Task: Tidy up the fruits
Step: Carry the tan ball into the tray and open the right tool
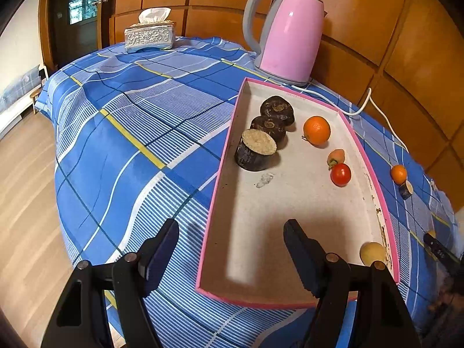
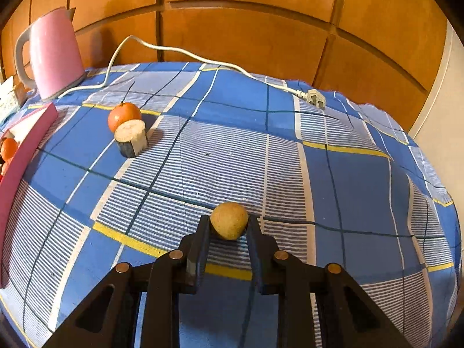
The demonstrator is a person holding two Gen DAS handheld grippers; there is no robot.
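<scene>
Tan-skinned round fruit [image 2: 229,224] sat pinched in the right hand-held gripper [image 2: 227,227], with the pink tray [image 2: 27,145] off to its left, while the left hand-held gripper [image 1: 232,240] hovered spread over that tray's near end.

Pink kettle [image 1: 290,33], tissue box [image 1: 150,37], plaid cloth [image 1: 121,133]

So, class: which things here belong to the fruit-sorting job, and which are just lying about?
Job: pink tray; orange and tomato inside; loose orange; yellow fruit in right tongs; open left tongs.

Lying about: kettle, tissue box, plug.
</scene>
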